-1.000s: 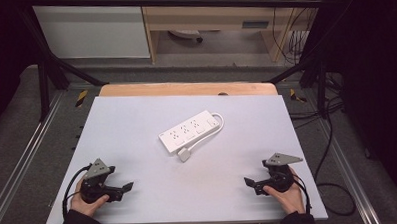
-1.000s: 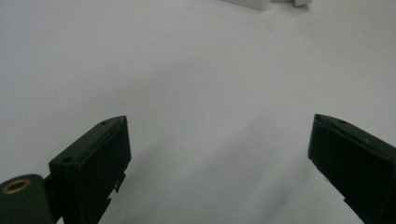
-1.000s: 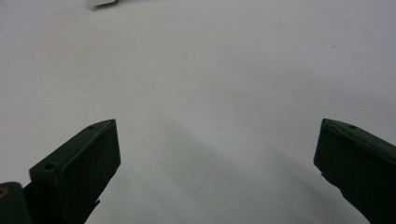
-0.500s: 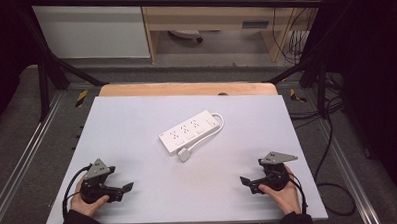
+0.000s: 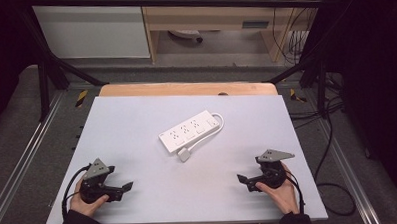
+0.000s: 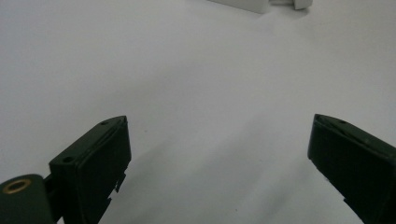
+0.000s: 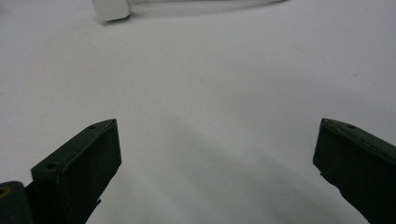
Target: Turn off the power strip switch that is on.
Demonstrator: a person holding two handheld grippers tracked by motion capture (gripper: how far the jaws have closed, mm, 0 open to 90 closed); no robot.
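Observation:
A white power strip [image 5: 190,131] lies at an angle in the middle of the white table [image 5: 137,124], its cord looped at the right and its white plug [image 5: 184,154] lying just in front of it. My left gripper [image 5: 128,186] rests near the front left of the table, open, nothing between its jaws [image 6: 219,154]. At the front right sits my right gripper [image 5: 242,179], also open and empty [image 7: 217,154]. The strip's edge [image 6: 243,4] shows far ahead in the left gripper view; the plug [image 7: 111,10] shows far ahead in the right gripper view.
A wooden strip [image 5: 185,89] runs along the table's far edge. Metal rails [image 5: 32,143] flank both sides. Black cables [image 5: 333,152] lie on the floor at the right. A cabinet and shelf unit [image 5: 208,16] stand beyond the table.
The right hand and its gripper have shifted slightly toward the table's centre and forward. The left gripper and the power strip have stayed put.

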